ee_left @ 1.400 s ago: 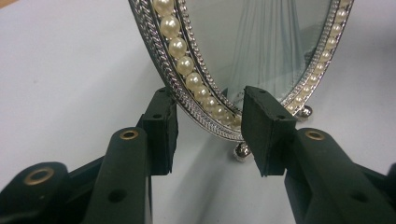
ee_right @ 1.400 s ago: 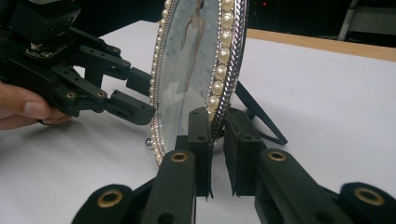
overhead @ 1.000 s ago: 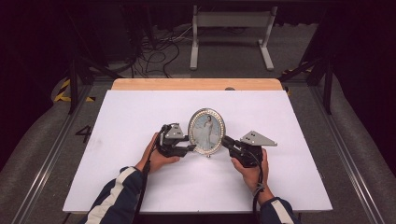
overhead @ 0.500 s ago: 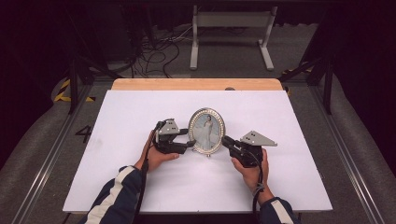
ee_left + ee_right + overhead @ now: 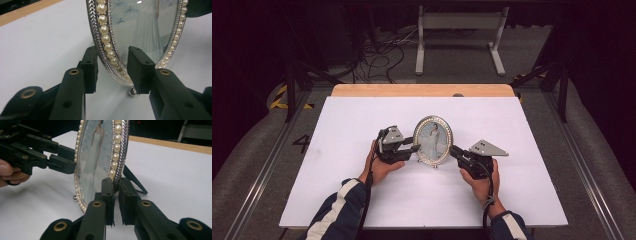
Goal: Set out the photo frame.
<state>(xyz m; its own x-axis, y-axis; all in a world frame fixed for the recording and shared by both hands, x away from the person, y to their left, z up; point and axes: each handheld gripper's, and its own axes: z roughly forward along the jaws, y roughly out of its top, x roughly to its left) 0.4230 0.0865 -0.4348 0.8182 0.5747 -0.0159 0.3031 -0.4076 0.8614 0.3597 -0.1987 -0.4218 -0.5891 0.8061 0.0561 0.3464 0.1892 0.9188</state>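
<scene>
An oval pearl-rimmed picture frame [image 5: 432, 140] stands upright at the middle of the white worktop [image 5: 337, 190]. Its right edge is clamped between the nearly closed fingers of the right gripper [image 5: 116, 187]. The left gripper [image 5: 112, 67] has just been closing, yet its fingers straddle the left rim with gaps showing, so the two-sided hold is judged unfinished.
</scene>
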